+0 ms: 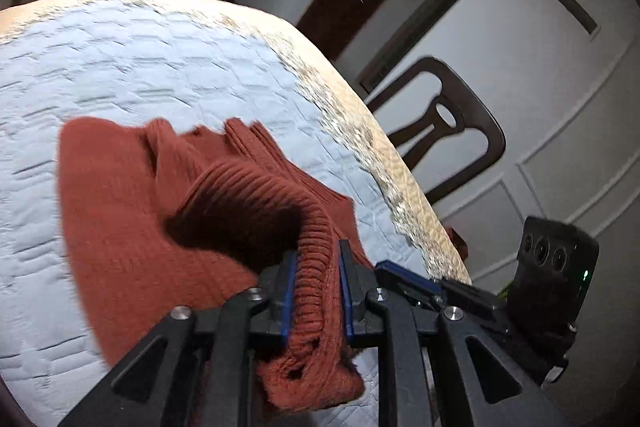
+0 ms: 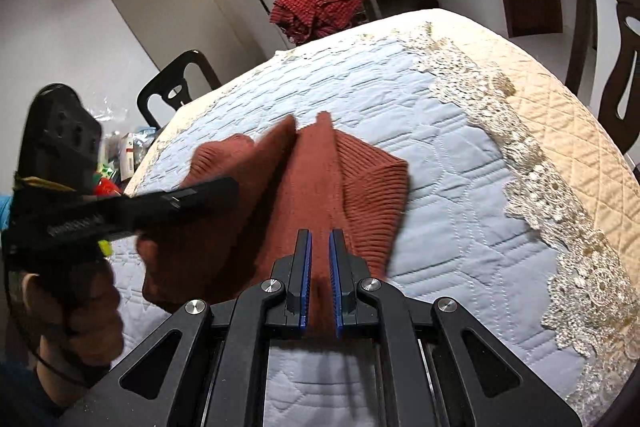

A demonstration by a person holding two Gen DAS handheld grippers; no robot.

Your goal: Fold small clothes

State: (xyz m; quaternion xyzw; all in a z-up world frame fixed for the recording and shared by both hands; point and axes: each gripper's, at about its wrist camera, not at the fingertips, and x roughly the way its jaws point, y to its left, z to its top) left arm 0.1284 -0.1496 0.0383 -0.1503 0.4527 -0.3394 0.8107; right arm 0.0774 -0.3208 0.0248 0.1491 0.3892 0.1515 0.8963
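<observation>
Both the left gripper (image 1: 318,255) and right gripper (image 2: 320,247) are clamping the rust-red ribbed knit sweater (image 2: 304,179), folding it partway, 1 fold remaining unfinished, over the pale-blue quilted table cover (image 2: 440,155).

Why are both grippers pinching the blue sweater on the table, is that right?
Almost. Both the left gripper and the right gripper do pinch the sweater on the table, but it is rust-red, not blue. Both wrist views show this; only the quilted cover is pale blue.

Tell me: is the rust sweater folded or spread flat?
Neither: the rust sweater is bunched, mid-fold. Both the left tool and the right tool pinch ribbed edges, lifting fabric off the quilted table cover.
</observation>
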